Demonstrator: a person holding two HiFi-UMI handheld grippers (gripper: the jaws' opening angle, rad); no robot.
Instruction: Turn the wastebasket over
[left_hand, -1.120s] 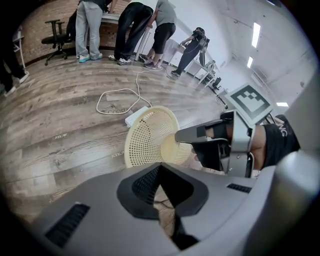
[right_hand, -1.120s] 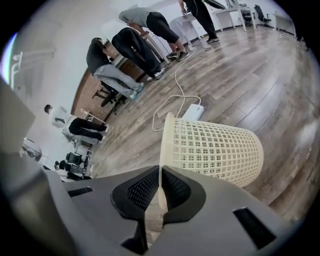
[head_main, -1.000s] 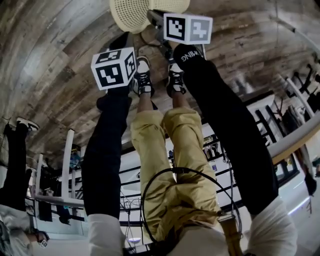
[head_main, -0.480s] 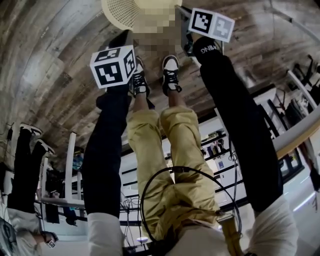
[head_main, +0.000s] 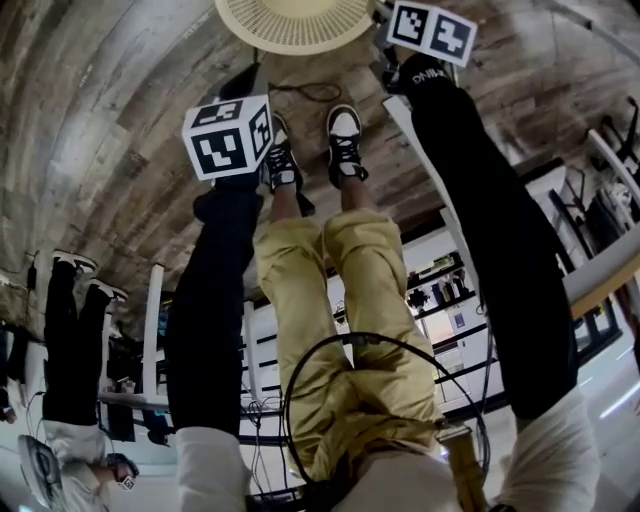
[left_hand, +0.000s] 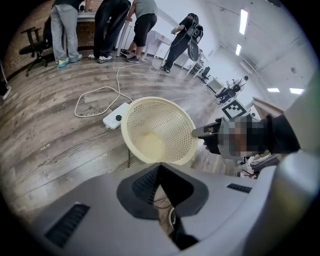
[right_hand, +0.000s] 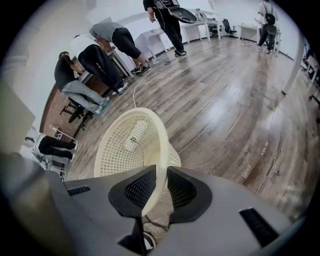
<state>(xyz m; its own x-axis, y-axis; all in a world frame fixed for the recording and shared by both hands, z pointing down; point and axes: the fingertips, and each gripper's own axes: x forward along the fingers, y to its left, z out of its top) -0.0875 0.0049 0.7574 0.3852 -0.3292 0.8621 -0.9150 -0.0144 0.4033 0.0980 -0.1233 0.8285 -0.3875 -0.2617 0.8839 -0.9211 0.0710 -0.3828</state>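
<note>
The wastebasket (left_hand: 159, 131) is a cream mesh basket standing on the wooden floor, tipped a little, with its open mouth towards me. In the head view the wastebasket (head_main: 295, 22) sits at the top edge, just beyond my shoes. My right gripper (right_hand: 161, 172) has the basket's rim (right_hand: 159, 150) running between its pads, and its jaws are opening. My left gripper (left_hand: 159, 167) hovers short of the basket's near side, pads together at the tips and nothing in them. The left gripper's marker cube (head_main: 228, 135) is left of my feet, and the right one's marker cube (head_main: 430, 30) is beside the basket.
A white power strip (left_hand: 116, 115) with a looping cable (left_hand: 95, 95) lies on the floor just left of the basket. Several people (left_hand: 107, 22) stand by desks at the far side, and an office chair (left_hand: 34, 40) is at the far left. My own shoes (head_main: 345, 140) stand close behind the basket.
The right gripper has swung to the right along the basket's edge. The basket now shows its round rim more fully. The left gripper has barely shifted in the head view.
</note>
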